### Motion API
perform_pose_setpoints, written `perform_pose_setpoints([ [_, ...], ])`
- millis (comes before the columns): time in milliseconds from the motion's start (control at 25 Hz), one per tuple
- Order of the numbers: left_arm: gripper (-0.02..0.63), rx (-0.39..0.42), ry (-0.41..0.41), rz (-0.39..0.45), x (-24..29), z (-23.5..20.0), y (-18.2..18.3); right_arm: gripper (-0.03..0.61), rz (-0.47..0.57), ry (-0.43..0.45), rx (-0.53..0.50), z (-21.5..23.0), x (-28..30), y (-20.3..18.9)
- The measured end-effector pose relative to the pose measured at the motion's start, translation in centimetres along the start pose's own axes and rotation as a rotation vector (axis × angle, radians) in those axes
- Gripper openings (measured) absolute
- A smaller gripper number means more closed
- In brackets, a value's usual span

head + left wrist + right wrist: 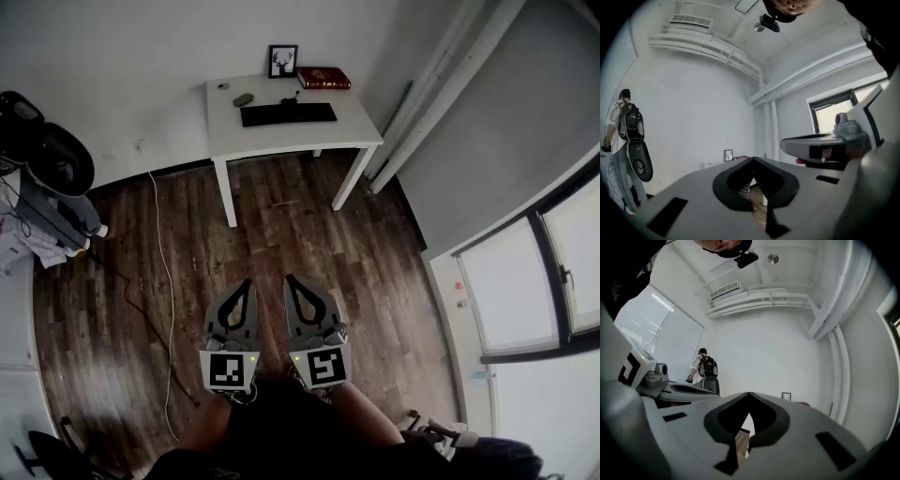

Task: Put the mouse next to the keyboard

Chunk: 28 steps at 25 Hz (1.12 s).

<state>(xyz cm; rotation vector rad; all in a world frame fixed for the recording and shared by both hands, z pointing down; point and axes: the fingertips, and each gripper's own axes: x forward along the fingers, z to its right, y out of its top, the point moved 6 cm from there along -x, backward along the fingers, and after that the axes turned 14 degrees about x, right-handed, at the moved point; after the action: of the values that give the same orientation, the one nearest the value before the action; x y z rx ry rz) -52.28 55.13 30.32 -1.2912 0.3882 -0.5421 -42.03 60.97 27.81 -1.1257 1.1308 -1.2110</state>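
A white desk (pixel 356 127) stands far off against the back wall. On it lie a black keyboard (pixel 288 114) and, to its upper left, a small grey mouse (pixel 244 98). Both grippers hang close to the person's body, far short of the desk, over the wooden floor. My left gripper (pixel 247 282) is shut with nothing in it, and so is my right gripper (pixel 290 278). In the left gripper view the jaw tips (pixel 753 159) meet, with the desk faint behind them. The right gripper view shows its tips (pixel 749 393) closed too.
A framed deer picture (pixel 282 61) and a red book (pixel 323 78) sit at the desk's back. A cable (pixel 167 281) trails over the floor on the left, beside equipment (pixel 47 187). A window (pixel 534 281) fills the right wall. A person with a backpack (pixel 704 366) stands at the left.
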Motion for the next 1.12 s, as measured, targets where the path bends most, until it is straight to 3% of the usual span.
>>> perform_pose_setpoints([
  [520,-0.002,-0.023,-0.009,-0.022,-1.8,-3.3,-2.1,0.020,-0.038,0.018,-0.019,-3.2,1.9,-1.5],
  [840,-0.002,-0.024,-0.026,-0.066,-4.1,-6.8,-4.6,0.020,-0.084,0.009,-0.088,-4.7,3.2,-2.4],
  [1120,-0.002,-0.023,-0.056,-0.087,-2.2,-9.2,-6.4,0.020,-0.136,0.042,-0.111,-5.1,5.9,-3.6],
])
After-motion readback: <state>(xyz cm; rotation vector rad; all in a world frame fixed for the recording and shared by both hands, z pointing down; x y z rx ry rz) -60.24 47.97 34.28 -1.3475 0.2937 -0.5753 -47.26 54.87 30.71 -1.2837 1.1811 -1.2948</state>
